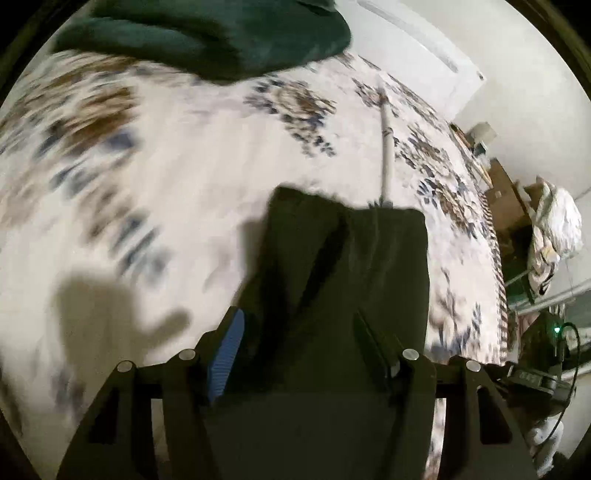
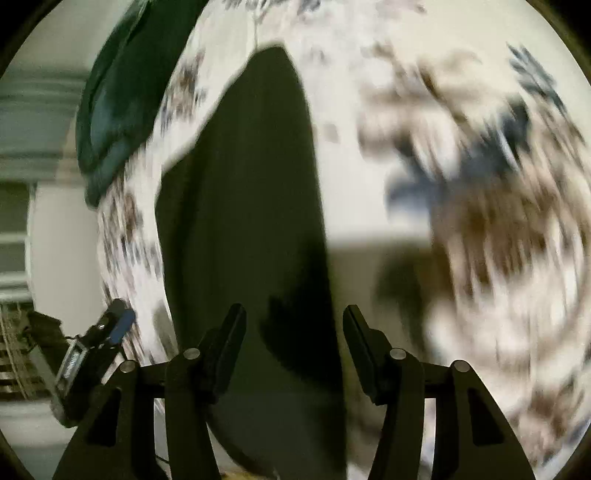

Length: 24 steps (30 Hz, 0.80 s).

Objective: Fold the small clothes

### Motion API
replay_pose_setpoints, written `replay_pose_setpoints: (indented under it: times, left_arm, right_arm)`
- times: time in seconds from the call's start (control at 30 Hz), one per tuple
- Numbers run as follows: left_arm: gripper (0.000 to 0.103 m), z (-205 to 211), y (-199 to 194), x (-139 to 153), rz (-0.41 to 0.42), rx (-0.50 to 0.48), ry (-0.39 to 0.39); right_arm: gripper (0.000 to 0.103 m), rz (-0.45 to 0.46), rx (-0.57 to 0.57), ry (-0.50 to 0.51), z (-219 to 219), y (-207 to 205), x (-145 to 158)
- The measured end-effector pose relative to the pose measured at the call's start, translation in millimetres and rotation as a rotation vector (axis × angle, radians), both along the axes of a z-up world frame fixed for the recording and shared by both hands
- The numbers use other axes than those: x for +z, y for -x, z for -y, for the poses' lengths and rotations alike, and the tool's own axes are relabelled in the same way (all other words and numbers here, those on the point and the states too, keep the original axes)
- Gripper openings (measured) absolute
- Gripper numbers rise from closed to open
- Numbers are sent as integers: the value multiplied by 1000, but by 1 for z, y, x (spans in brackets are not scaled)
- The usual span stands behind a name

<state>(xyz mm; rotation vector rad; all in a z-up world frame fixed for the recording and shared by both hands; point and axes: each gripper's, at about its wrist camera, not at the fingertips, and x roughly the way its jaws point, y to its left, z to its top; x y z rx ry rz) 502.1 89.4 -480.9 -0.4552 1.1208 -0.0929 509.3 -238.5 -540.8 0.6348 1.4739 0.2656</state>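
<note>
A dark olive garment (image 1: 343, 280) lies flat on the floral bedsheet (image 1: 166, 177), folded into a long strip. My left gripper (image 1: 297, 325) is open, its fingers astride the near end of the garment. In the right wrist view the same garment (image 2: 243, 206) runs away from me, and my right gripper (image 2: 293, 321) is open over its near end. The left gripper (image 2: 110, 328) shows at the lower left of that view. Both views are motion-blurred.
A dark green pillow or blanket (image 1: 207, 33) lies at the far side of the bed, also in the right wrist view (image 2: 110, 110). A white pole (image 1: 386, 147) lies on the sheet. Clutter and a bundled white cloth (image 1: 554, 236) stand beyond the bed's right edge.
</note>
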Motion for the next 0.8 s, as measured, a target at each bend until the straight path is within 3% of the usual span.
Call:
replay_pose_setpoints:
  times: [0.13, 0.17, 0.2, 0.23, 0.3, 0.33, 0.37, 0.43, 0.5, 0.57, 0.67, 0.73, 0.77, 0.8]
  left_arm:
    - [55, 10, -66, -43, -72, -65, 21]
    - [25, 9, -67, -47, -71, -72, 34]
    - [10, 8, -71, -51, -78, -77, 29]
    - [7, 7, -70, -48, -66, -83, 37]
    - [6, 3, -70, -37, -19, -102, 63]
    - [6, 1, -70, -31, -2, -116, 74]
    - [6, -2, -73, -26, 12, -129, 69]
    - [3, -11, -85, -28, 12, -132, 57]
    - [4, -21, -104, -40, -6, -116, 37]
    - [4, -24, -116, -56, -62, -136, 71]
    - [8, -12, -115, -55, -74, -190, 45]
    - [12, -11, -108, -49, -85, -196, 44]
    - [19, -13, -106, -47, -85, -192, 57]
    - [23, -15, -100, -44, -84, -186, 71]
  right_arm:
    - [57, 16, -66, -31, 3, -72, -20]
    - [59, 12, -87, -39, 3, -90, -28]
    - [61, 0, -99, -48, 7, -102, -36]
    - [61, -15, -115, -60, 6, -111, -45]
    - [59, -38, -153, -102, 5, -123, -60]
    - [37, -25, -174, -126, 5, -124, -61]
    - [24, 8, -198, -126, 3, -124, -60]
    - [13, 54, -188, -102, 2, -121, -53]
    - [12, 74, -195, -70, 7, -117, -49]
    - [12, 64, -231, -35, 9, -118, -54]
    - [13, 23, -215, 37, 3, -125, -64]
    - [21, 16, -182, 74, -6, -128, -60]
    - [23, 9, -173, 75, -7, -128, -57]
    - [33, 3, -162, 63, -11, -128, -52]
